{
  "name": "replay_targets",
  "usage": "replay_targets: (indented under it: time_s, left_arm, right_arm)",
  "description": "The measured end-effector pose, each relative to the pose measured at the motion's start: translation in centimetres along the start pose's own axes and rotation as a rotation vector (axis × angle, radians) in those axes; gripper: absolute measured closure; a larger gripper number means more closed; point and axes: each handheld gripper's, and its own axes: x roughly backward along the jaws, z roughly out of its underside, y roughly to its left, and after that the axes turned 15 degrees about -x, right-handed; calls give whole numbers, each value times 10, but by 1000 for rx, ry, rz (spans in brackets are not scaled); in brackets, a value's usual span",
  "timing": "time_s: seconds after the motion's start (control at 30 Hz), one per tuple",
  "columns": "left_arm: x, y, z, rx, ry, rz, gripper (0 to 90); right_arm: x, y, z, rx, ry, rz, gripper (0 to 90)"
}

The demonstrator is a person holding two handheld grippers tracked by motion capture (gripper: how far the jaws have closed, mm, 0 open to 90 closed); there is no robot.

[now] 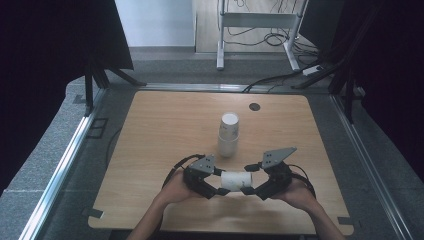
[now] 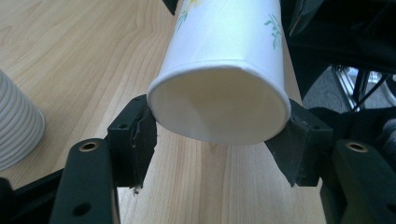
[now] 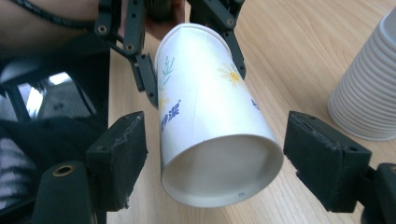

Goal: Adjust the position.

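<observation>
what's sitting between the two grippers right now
A white paper cup lies on its side between them in the high view. The left gripper is clamped on one end; the right gripper has its pads apart from the other end.

Grey carpeted floor surrounds a light wooden table. Black curtains hang upper left and right. White metal frame, loose cables at top.

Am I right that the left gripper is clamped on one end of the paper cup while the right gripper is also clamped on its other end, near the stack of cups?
Not quite: the right gripper is open, its pads clear of the paper cup, as the right gripper view shows. The left gripper is indeed clamped on it, near the stack of cups.
</observation>
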Motion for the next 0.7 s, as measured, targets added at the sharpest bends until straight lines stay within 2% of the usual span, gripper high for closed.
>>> replay_targets:
  time_s: [0.37,0.7]
  left_arm:
    - [-2,2,-12,-26,72,11,355]
    - [-5,2,-17,-48,116,16,354]
  right_arm:
    - [-8,9,-15,85,165,58,214]
    - [-20,14,-25,140,281,95,251]
